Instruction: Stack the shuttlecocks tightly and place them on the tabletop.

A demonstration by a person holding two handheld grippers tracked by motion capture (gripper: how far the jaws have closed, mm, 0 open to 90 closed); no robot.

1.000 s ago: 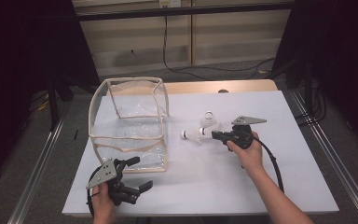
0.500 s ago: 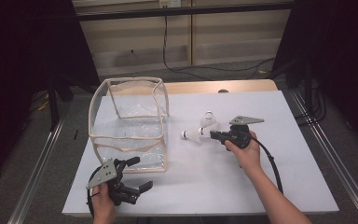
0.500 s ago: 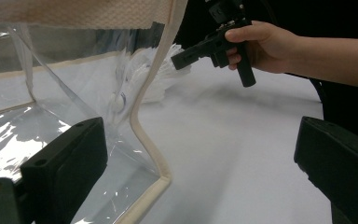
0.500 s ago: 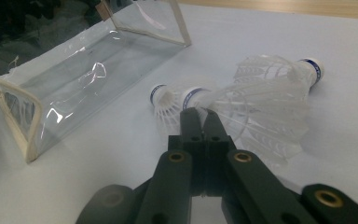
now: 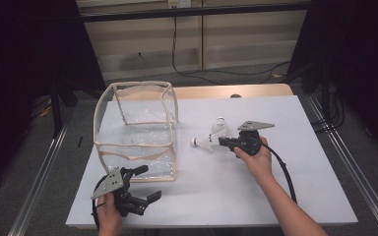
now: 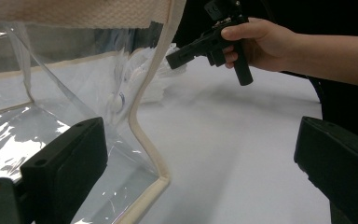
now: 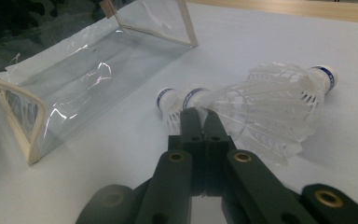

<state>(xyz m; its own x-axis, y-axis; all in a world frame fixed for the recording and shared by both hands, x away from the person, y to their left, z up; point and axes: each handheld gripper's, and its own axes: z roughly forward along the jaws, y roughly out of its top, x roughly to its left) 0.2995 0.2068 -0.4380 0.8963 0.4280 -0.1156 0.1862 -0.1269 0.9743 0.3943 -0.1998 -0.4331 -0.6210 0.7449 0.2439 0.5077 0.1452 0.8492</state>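
Almost nothing moved since a second ago. Right gripper (image 7: 200, 114) clamped tight on a white shuttlecock (image 7: 265, 116), low over the white table (image 5: 216, 191); more shuttlecocks bunched there, count hard to tell. Left gripper (image 5: 145, 184) spread wide beside the clear bag (image 5: 135, 130); nothing to see inside, walls shiny

In the right gripper view the closed jaws of the right gripper (image 7: 200, 122) cover the spot where they meet the shuttlecocks (image 7: 261, 112), so the grip itself stays hidden. How many shuttlecocks overlap there is hard to tell. In the left gripper view the clear bag (image 6: 74, 93) blurs them, and the picture's edges cut off the bag and the left gripper's jaws.
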